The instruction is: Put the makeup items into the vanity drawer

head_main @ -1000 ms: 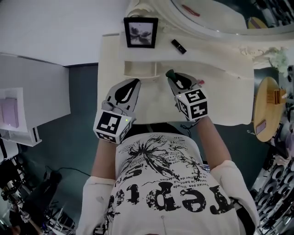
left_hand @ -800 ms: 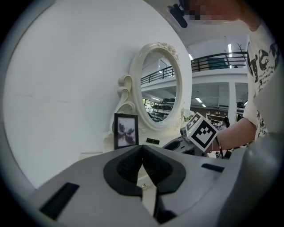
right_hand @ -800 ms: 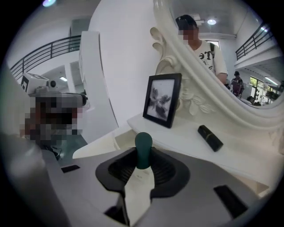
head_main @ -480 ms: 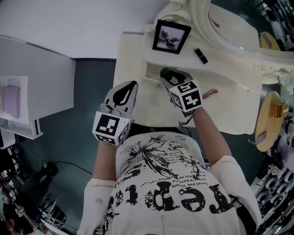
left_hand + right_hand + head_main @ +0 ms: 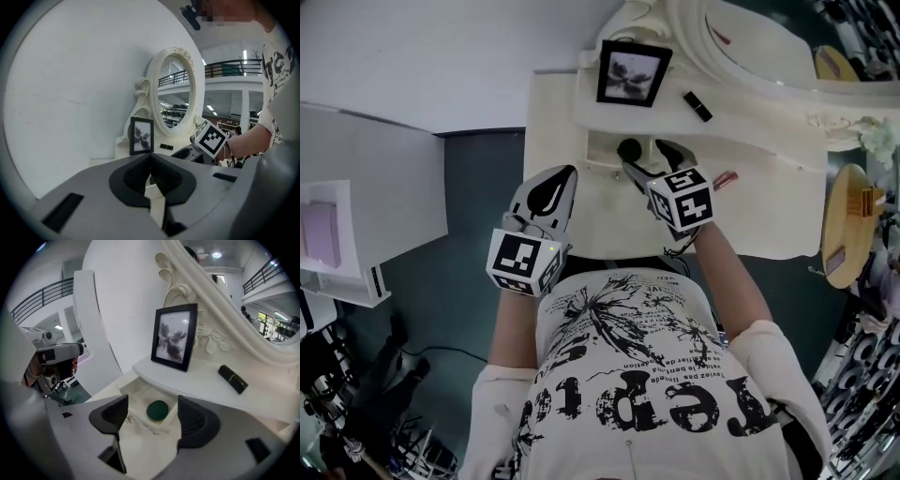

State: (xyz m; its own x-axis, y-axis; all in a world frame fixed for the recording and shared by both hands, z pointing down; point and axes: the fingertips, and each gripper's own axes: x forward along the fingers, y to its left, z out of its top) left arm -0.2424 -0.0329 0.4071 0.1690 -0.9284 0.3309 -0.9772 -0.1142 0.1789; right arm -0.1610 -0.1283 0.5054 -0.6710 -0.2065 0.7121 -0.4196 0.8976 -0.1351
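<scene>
— White vanity table [image 5: 769, 216], small open drawer [image 5: 598, 150] near its back: holds what?
— Holds round dark-green compact [image 5: 157, 410], lying flat inside. Just opened right gripper [image 5: 645, 159] wide above it, nothing pinched; reads as a release.
— And left gripper [image 5: 555, 192]?
— Clamped on nothing, parked beside drawer, out of the way. Leaves black lipstick tube [image 5: 697, 106] and slim pink tube [image 5: 725, 179] outside, probably next.

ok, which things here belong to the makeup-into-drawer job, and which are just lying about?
Job: drawer, open; green compact, already in it; black lipstick; pink stick, probably makeup.
Lying about: picture frame; mirror.
</scene>
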